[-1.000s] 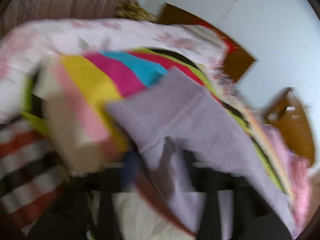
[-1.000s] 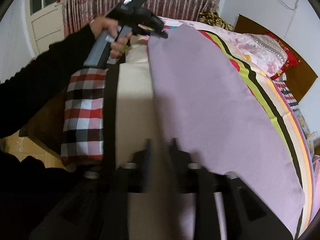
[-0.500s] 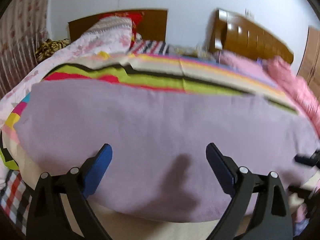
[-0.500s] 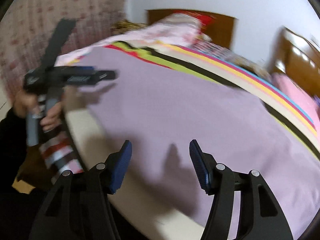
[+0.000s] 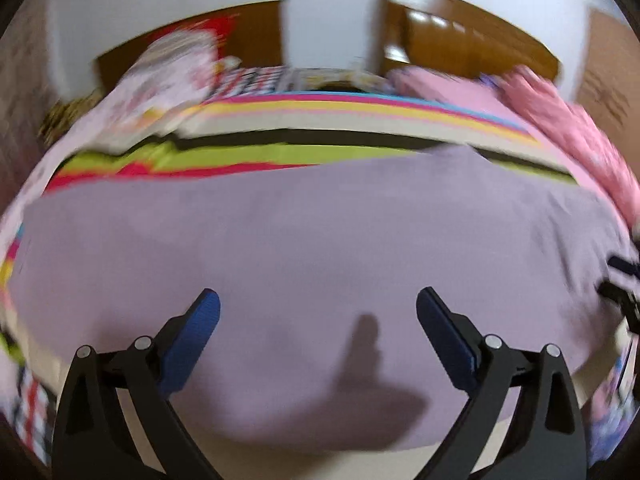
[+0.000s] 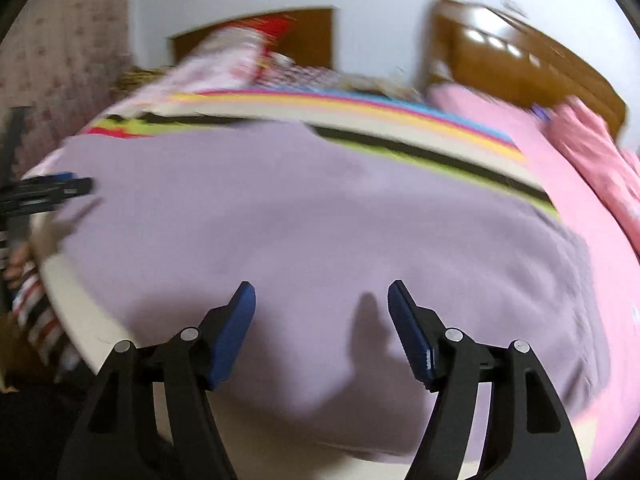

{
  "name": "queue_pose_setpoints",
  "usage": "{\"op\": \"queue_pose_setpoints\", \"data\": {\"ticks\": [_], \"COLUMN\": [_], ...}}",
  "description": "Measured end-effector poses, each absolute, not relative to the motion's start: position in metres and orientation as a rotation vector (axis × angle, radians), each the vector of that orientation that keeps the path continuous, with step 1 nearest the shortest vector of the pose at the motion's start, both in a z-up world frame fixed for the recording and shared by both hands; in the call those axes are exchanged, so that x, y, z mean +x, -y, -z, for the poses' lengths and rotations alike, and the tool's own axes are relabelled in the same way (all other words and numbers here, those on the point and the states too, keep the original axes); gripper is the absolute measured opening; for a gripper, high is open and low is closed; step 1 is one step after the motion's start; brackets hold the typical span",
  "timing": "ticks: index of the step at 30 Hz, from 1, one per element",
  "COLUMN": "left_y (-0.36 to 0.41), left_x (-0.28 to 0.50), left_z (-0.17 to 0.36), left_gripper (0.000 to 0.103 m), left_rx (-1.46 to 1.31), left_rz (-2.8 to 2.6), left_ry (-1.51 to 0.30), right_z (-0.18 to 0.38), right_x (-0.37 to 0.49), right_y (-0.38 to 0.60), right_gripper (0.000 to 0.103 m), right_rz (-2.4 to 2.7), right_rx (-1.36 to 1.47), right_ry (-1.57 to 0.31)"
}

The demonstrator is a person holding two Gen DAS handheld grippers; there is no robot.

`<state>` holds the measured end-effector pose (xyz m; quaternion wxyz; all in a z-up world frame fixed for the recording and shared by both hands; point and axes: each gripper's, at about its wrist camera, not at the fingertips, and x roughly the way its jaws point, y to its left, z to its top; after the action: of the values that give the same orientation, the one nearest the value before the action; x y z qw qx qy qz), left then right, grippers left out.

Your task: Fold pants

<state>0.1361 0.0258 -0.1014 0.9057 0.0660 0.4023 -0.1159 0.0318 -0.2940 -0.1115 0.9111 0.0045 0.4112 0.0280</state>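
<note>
The lilac pants [image 5: 312, 240] lie spread flat across the striped bedspread, lengthwise from left to right, and also fill the right wrist view [image 6: 320, 216]. My left gripper [image 5: 318, 304] is open and empty, hovering over the near edge of the pants. My right gripper [image 6: 321, 296] is open and empty over the near edge further right. The left gripper also shows at the left edge of the right wrist view [image 6: 44, 192], and part of the right gripper shows at the right edge of the left wrist view [image 5: 622, 280]. Both views are motion-blurred.
The bed carries a striped bedspread [image 5: 280, 120] with pillows [image 5: 172, 60] and a wooden headboard [image 5: 248, 28] at the back left. A pink quilt [image 6: 580, 148] lies at the right. A plaid cloth [image 6: 36, 312] hangs at the bed's left side.
Both grippers have let go of the pants and opened. The pants went from held up to lying flat on the bed. Both cameras swung to face the bed and pulled back slightly.
</note>
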Motion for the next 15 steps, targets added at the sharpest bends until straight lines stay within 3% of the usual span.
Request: {"op": "queue_pose_setpoints", "data": {"ticks": [8, 10, 15], "left_y": [0.042, 0.053, 0.07], "left_x": [0.13, 0.129, 0.129], "left_z": [0.115, 0.117, 0.131], "left_gripper": [0.099, 0.099, 0.102], "left_rx": [0.264, 0.278, 0.31], "left_rz": [0.322, 0.339, 0.33], "left_ry": [-0.86, -0.863, -0.872], "right_z": [0.093, 0.098, 0.12], "right_x": [-0.006, -0.006, -0.006], "right_y": [0.329, 0.349, 0.368], "right_gripper": [0.072, 0.078, 0.077], "right_rz": [0.054, 0.116, 0.109], "right_rx": [0.003, 0.035, 0.065], "right_ry": [-0.706, -0.707, -0.729]}}
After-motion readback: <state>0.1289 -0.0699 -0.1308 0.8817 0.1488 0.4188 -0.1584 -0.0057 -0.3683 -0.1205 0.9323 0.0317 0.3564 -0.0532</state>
